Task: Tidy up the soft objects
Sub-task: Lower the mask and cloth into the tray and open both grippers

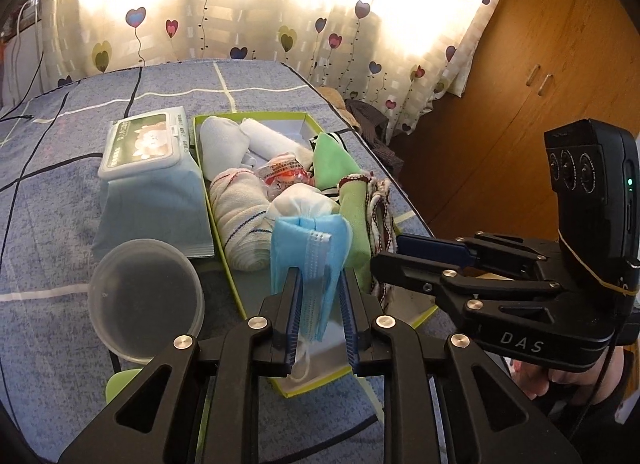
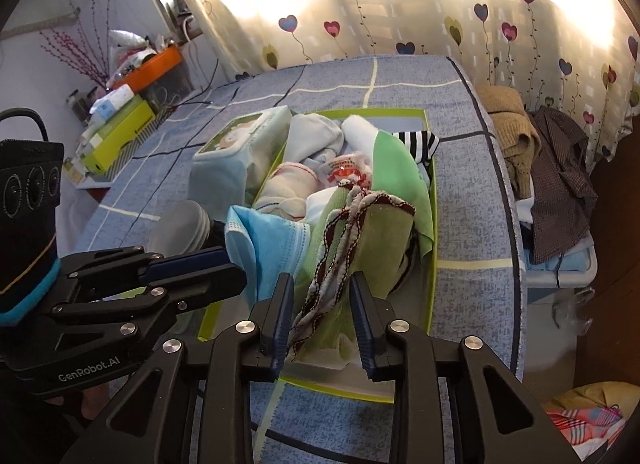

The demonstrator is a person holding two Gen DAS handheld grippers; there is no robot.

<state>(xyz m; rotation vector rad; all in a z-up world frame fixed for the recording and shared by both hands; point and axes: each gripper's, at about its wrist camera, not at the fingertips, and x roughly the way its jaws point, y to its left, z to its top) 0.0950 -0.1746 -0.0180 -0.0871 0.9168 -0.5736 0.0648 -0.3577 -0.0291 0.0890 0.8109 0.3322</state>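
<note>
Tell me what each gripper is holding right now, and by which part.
The left gripper straddles the blue face mask, at its lower end; right gripper straddles the green trimmed cloth, at its near end. Whether either grips cannot be told.

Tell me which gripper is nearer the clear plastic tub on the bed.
Left. The left gripper, with the blue face mask between its fingers, sits right beside the clear plastic tub. The right gripper is farther, across the box, at the green cloth.

Pleated blue mask [image 1: 308, 260] of matt cloth; frosted plastic tub [image 1: 146, 298]; glossy cardboard box [image 1: 218, 224].
</note>
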